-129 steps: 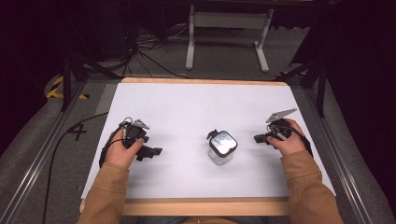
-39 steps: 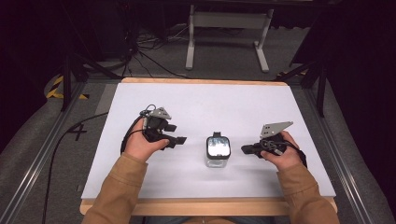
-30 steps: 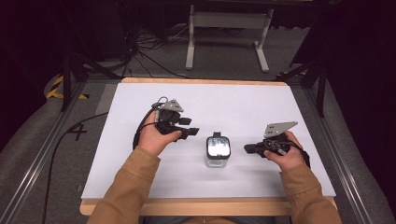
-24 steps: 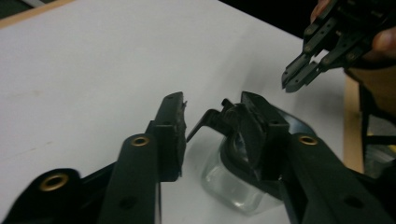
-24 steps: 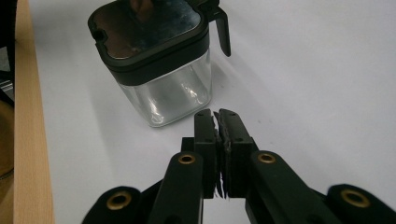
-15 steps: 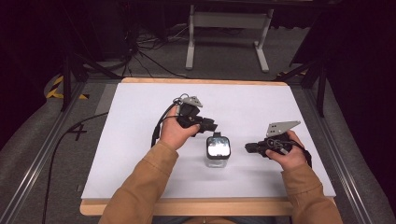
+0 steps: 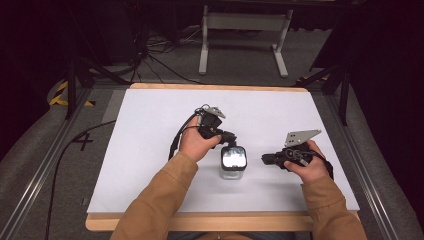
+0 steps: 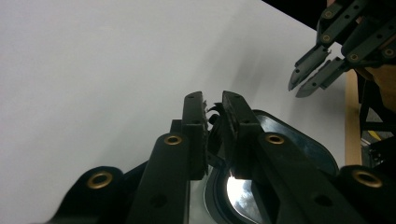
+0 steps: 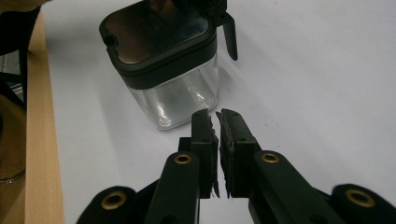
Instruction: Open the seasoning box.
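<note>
Left gripper (image 7: 227, 140) has travelled from frame left to the clear square glass jar with black lid (image 7: 232, 163) at centre of the white table (image 7: 150, 150). Its fingers (image 8: 194, 121) are narrow, apparently pinching the lid's tab. Right gripper (image 7: 267, 159) waits just right of the jar, fingers (image 9: 205, 135) nearly closed on nothing. Best approach: brace the jar, lift the tab slowly.

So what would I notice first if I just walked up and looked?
Probably the little clear jar with the shiny black lid, standing mid-table on the white sheet. The left gripper has its jaws closed on a small tab at the lid's rim, while the right gripper waits beside the jar, jaws together, not touching it.

Bright tabletop (image 7: 150, 150), dark surroundings (near gripper parts blurred).
</note>
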Motion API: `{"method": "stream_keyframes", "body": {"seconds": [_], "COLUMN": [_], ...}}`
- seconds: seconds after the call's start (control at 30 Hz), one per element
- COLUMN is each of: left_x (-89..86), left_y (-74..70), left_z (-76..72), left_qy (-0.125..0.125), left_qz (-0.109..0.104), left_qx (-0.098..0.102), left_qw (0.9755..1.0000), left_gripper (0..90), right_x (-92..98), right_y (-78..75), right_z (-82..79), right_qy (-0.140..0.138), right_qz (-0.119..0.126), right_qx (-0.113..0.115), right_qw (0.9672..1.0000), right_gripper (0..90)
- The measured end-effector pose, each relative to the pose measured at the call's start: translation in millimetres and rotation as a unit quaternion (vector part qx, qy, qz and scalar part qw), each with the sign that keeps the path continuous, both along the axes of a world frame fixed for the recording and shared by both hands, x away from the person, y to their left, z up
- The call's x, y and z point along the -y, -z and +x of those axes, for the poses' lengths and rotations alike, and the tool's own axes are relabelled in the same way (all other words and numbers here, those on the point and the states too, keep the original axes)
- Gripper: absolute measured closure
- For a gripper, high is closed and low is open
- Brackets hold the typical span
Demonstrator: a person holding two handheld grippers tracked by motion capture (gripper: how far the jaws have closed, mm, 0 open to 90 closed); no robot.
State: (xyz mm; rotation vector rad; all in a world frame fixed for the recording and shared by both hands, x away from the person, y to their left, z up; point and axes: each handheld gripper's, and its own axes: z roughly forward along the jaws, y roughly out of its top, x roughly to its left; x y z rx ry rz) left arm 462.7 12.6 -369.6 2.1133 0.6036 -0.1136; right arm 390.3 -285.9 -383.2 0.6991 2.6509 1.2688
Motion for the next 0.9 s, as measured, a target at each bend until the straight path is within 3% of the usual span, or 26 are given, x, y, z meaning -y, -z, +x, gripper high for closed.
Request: {"method": "stream_keyframes", "body": {"seconds": [0.1,0.33,0.9], "left_x": [0.5,-0.2,-1.4], "left_y": [0.3,-0.4,-0.3], "left_z": [-0.4,-0.6,2.4], "left_qy": [0.002,-0.007,-0.004], "left_qz": [0.009,0.005,0.006], "left_qx": [-0.001,-0.004,-0.020], "left_qw": [1.0000,1.0000,0.9998], "left_gripper": [86.0,89.8,89.5], "right_x": [0.5,-1.1,-10.9], "right_y": [0.0,0.7,-2.4], "right_z": [0.3,0.2,-4.3], "right_qy": [-0.003,-0.006,-0.023], "right_qz": [0.004,0.006,0.003], "right_qx": [-0.001,-0.001,0.002], "right_qw": [1.0000,1.0000,0.9997], "right_gripper": [84.9,84.8,85.0]}}
